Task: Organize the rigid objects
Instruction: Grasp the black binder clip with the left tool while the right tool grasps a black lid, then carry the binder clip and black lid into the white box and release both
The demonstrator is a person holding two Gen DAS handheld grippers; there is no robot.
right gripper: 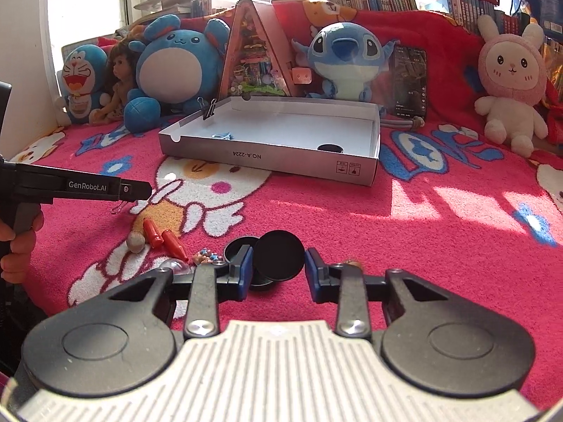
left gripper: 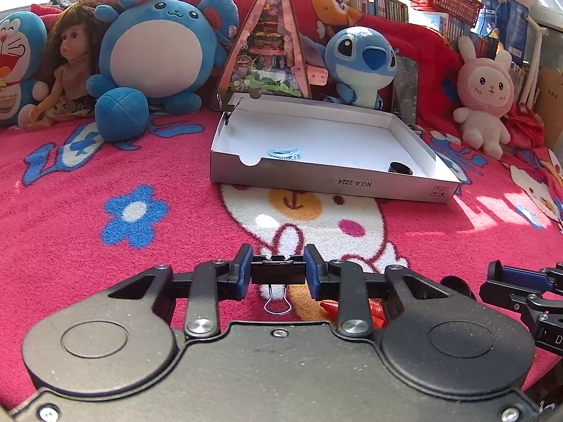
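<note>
Right between the blue pads of the left gripper [left gripper: 278,269] sits a black binder clip [left gripper: 278,270], clamped across its body with its wire handle hanging down toward the blanket [left gripper: 88,246]; gripping it by the solid part probably keeps it from swinging on the way to the box. The right gripper [right gripper: 278,269] has its jaws narrowed around a round black lid [right gripper: 280,254] that leans against a second black disc lying flat under it. The left pad seems to touch the lid's edge, while a gap shows on the right side, so I judge it not yet pinched.

Just left of these lie two red cone-shaped pieces [right gripper: 165,239], a grey pebble-like lump [right gripper: 136,242] and a tiny figure [right gripper: 207,256], loose on the blanket and likely waiting their turn.

Farther off, the shallow white box [right gripper: 197,147] lies open, facing both hands. It already holds a pale blue clip [left gripper: 284,152] and a black lid [right gripper: 329,148], and another binder clip [right gripper: 208,109] bites its back-left rim. Soft toys line the back.
</note>
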